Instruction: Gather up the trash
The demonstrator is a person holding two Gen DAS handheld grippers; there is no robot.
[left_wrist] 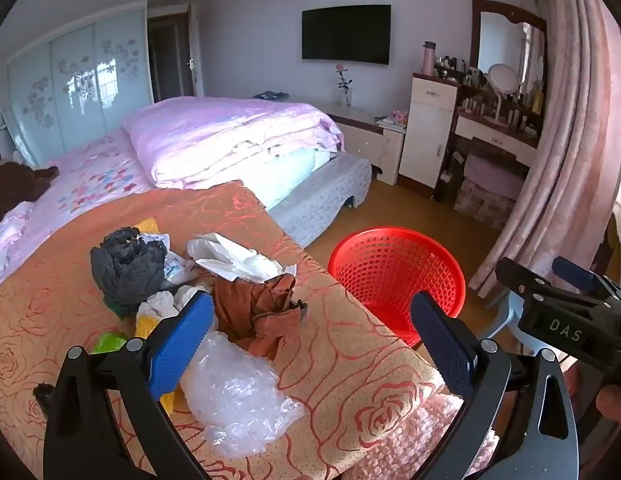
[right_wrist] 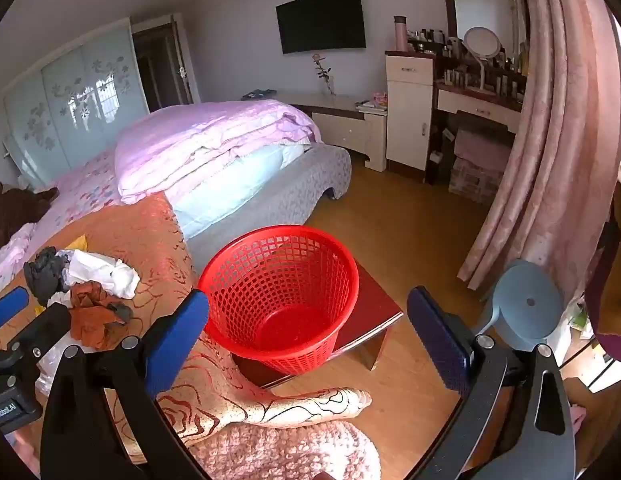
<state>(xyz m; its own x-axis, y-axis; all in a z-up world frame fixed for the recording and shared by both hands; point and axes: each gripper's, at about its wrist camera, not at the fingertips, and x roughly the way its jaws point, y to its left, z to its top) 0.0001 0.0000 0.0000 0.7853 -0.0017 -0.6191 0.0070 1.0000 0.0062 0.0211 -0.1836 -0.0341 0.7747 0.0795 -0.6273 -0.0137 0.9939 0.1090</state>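
Left tool (left_wrist: pixel 312 344) agape; right tool (right_wrist: pixel 308 340) agape

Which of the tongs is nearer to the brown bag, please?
Left. The left tongs hang open right over the brown bag on the bed; the right tongs hang open off to its right, facing the red basket.

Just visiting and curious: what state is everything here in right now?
Left hand-held gripper: open, holding nothing.
Right hand-held gripper: open, holding nothing.
Red basket: upright, empty.
Trash pile: loose on the bedspread.
TV: dark screen.
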